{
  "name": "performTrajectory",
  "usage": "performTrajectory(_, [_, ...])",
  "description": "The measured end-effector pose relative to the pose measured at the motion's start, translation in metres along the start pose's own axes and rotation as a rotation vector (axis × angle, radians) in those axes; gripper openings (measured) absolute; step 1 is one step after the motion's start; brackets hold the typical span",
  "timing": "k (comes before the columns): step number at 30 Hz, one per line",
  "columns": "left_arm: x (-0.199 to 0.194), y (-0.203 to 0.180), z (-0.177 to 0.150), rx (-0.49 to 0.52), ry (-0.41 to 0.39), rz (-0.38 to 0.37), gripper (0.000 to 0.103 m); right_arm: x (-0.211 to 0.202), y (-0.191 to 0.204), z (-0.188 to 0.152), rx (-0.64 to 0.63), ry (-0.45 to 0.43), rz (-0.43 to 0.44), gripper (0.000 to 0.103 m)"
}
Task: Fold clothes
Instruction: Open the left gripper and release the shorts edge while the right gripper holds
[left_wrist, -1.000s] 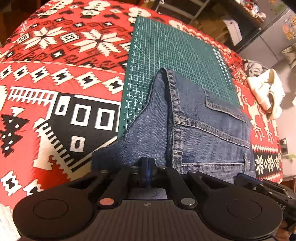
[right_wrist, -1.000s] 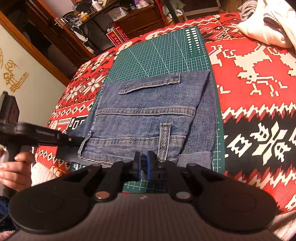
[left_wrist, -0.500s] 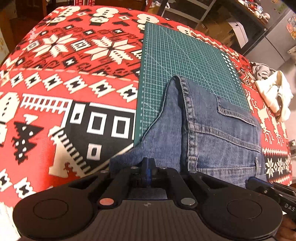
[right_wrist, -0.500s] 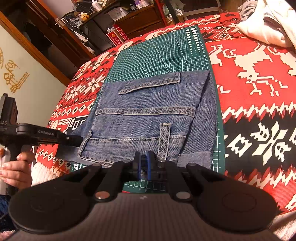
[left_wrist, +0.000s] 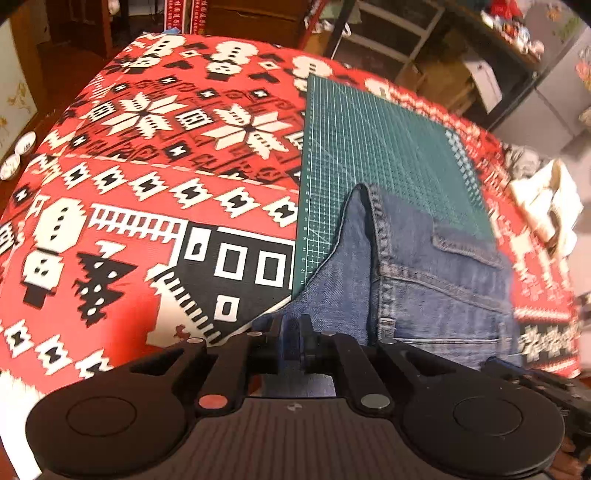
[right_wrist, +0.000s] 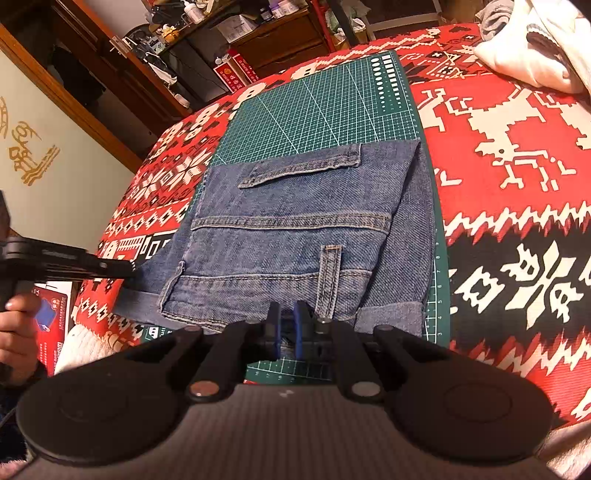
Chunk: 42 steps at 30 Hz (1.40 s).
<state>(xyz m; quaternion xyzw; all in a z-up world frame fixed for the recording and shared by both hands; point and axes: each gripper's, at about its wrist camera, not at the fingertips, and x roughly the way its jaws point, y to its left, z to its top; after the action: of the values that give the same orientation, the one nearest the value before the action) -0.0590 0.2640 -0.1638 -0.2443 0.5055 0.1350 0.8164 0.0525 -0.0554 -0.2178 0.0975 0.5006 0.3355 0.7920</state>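
Note:
Folded blue jeans (left_wrist: 443, 288) lie on a green cutting mat (left_wrist: 369, 147), back pocket and belt loop facing up. My left gripper (left_wrist: 293, 339) is shut on the lower denim layer at the fold's near left corner, which hangs off the mat onto the blanket. In the right wrist view the jeans (right_wrist: 295, 236) fill the middle of the mat (right_wrist: 325, 107). My right gripper (right_wrist: 288, 332) is shut on the near waistband edge, left of the belt loop. The left gripper (right_wrist: 125, 269) shows there at the denim's left edge, held by a hand (right_wrist: 14, 325).
A red, white and black patterned blanket (left_wrist: 147, 184) covers the surface around the mat. A pile of white and grey clothes (right_wrist: 535, 48) lies at the far right. Shelves and a wooden cabinet stand beyond the far edge. The right gripper's body (left_wrist: 535, 380) shows at lower right.
My left gripper has shifted to the left, drawing the lower denim layer out with it. The right gripper and the top of the fold have stayed put.

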Motion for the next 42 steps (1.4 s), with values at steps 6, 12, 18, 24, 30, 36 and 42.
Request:
performTrajectory(6, [0.008,0.000,-0.007,0.004,0.038,0.023,0.005,0.001,0.000,0.000,-0.002,0.001,-0.002,0.008])
performTrajectory(12, [0.023,0.002,-0.016,0.023,0.046,0.071,0.006,0.000,0.000,0.001,0.001,0.002,0.001,0.008])
performTrajectory(18, [0.023,0.007,-0.017,0.020,0.044,0.065,0.007,0.000,-0.002,0.001,0.006,0.002,0.006,0.008])
performTrajectory(24, [0.014,0.012,-0.022,0.018,0.046,0.103,0.010,0.000,-0.003,0.001,0.007,0.003,0.011,0.009])
performTrajectory(30, [-0.010,0.024,-0.026,-0.041,0.009,-0.002,0.012,0.001,-0.003,0.001,0.012,0.003,0.017,0.010])
performTrajectory(36, [-0.016,0.006,-0.018,-0.036,-0.020,-0.096,0.012,0.001,-0.003,0.002,0.014,0.003,0.018,0.010])
performTrajectory(42, [0.012,-0.018,-0.020,0.038,0.029,-0.055,0.012,0.001,-0.003,0.001,0.018,0.002,0.021,0.010])
